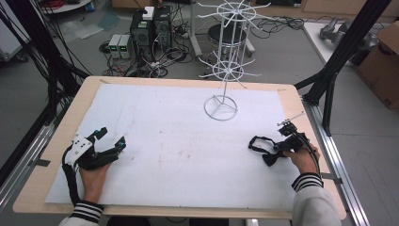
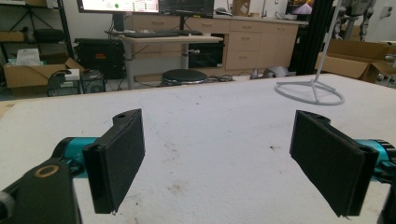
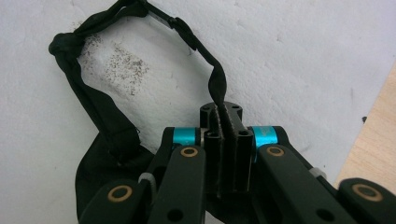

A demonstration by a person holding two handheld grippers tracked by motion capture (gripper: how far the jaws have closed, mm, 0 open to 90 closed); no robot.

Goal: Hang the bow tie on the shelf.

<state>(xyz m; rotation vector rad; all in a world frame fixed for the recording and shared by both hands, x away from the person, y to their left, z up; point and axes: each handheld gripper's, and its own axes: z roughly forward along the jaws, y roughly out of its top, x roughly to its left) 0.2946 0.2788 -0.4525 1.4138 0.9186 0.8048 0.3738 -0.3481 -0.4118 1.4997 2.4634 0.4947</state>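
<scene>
A black bow tie with a looped neck strap (image 1: 261, 144) lies on the white mat (image 1: 179, 160) at the right. My right gripper (image 1: 281, 148) is shut on the strap, and a hand holds it from the lower right. In the right gripper view the strap (image 3: 88, 107) curves up and left from the closed jaws of the right gripper (image 3: 223, 114), with the bow (image 3: 100, 165) lying at the lower left. My left gripper (image 1: 112, 137) rests at the left of the mat, open. In the left gripper view, the left gripper (image 2: 224, 158) has its pads wide apart with nothing between them.
A white wire display rack (image 1: 226, 80) stands on a ring base at the back middle of the mat; its pole (image 2: 326, 46) is also in the left gripper view. The wooden table edge (image 1: 70, 117) frames the mat. Black frame posts (image 1: 336, 61) rise at the right.
</scene>
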